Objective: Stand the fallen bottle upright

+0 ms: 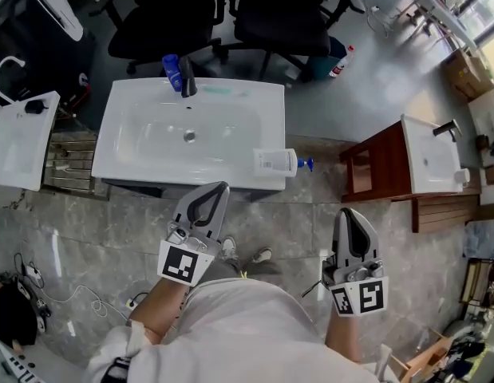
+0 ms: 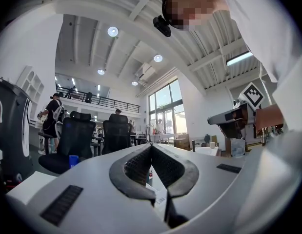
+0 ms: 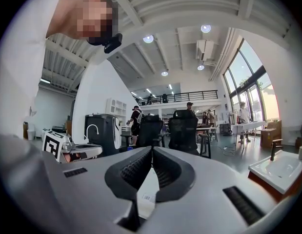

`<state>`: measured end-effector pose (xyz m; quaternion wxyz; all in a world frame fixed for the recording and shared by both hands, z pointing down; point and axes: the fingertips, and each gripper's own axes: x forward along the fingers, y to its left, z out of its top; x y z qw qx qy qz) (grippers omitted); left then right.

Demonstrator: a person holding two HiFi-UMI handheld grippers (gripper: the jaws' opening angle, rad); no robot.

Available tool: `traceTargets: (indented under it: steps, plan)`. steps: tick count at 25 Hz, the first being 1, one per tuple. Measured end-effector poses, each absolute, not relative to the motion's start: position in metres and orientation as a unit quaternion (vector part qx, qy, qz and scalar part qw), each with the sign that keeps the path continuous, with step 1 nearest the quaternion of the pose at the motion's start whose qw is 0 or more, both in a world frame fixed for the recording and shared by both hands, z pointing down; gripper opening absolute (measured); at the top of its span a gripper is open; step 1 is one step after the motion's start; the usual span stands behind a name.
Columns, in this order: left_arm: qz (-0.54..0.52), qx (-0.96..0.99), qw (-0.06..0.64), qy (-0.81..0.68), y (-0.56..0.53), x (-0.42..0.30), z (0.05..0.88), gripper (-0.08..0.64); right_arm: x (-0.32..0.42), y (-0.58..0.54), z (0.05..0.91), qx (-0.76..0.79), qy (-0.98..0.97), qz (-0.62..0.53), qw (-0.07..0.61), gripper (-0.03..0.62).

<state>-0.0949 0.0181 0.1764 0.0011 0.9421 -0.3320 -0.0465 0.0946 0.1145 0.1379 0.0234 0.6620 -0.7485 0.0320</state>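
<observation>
Task not yet begun — the bottle [image 1: 274, 163] lay on its side on the sink's [image 1: 119, 134] front right rim, untouched, while the left tool [image 1: 219, 188] and right tool [image 1: 345, 214] hung short of the sink, jaws together and empty.

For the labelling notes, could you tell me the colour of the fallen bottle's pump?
Blue pump on a white bottle; clearest in the head view.

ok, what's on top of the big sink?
Bottle on its side at the front-right rim, tap and blue cup at the back. Rim under the bottle is hidden.
</observation>
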Motion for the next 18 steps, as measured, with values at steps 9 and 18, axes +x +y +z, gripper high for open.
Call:
traceTargets:
  steps: [9, 18]
  plan:
    - [-0.022, 0.938, -0.02, -0.345, 0.018, -0.06, 0.163, 0.015, 0.131, 0.087, 0.137, 0.64, -0.767, 0.04, -0.01, 0.038]
    - [-0.017, 0.925, -0.034, -0.377, 0.017, -0.038, 0.149, 0.015, 0.167, 0.062, 0.134, 0.618, -0.784, 0.052, -0.032, 0.038]
